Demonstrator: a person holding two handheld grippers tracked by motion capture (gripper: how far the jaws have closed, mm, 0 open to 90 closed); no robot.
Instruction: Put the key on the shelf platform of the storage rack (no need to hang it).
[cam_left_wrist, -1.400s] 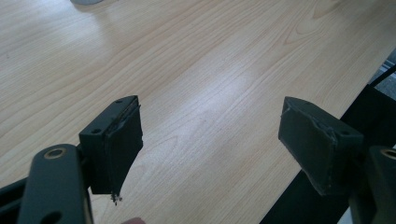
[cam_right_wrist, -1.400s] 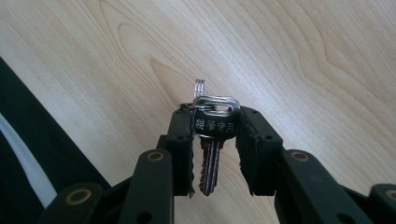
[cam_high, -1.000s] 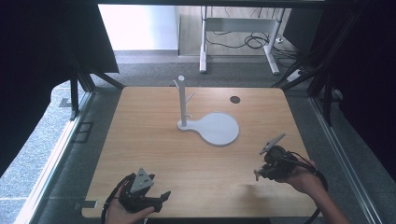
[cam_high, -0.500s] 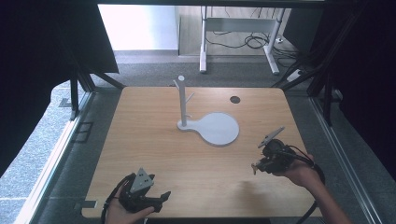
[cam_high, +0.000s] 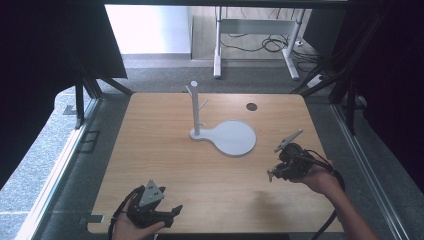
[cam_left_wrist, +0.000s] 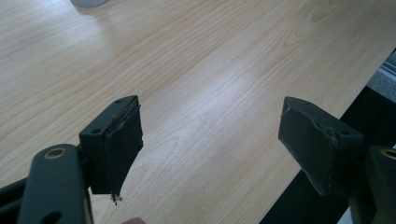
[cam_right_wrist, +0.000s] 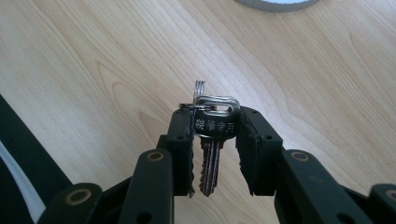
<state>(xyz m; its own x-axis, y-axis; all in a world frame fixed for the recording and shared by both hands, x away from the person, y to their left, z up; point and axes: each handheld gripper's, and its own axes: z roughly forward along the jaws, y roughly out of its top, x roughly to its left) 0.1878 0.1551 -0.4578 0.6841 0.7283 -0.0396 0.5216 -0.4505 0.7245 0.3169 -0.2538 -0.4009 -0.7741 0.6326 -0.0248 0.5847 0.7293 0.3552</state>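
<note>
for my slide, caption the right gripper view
Right gripper clamps a silver metal key on its ring above the light wooden table.

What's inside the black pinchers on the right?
The right gripper is shut on a silver key with a small ring at its head. The pads cover the key's side edges. Beneath lies the wooden table.

a grey carpet floor (cam_high: 165, 72) surrounds the wooden table (cam_high: 165, 150). beyond the table's far edge stands a white-legged desk (cam_high: 255, 30) with black cables (cam_high: 260, 44) under it. dark curtains (cam_high: 45, 55) flank the table, and a bright pale patch (cam_high: 147, 27) lies beyond its far left corner.
</note>
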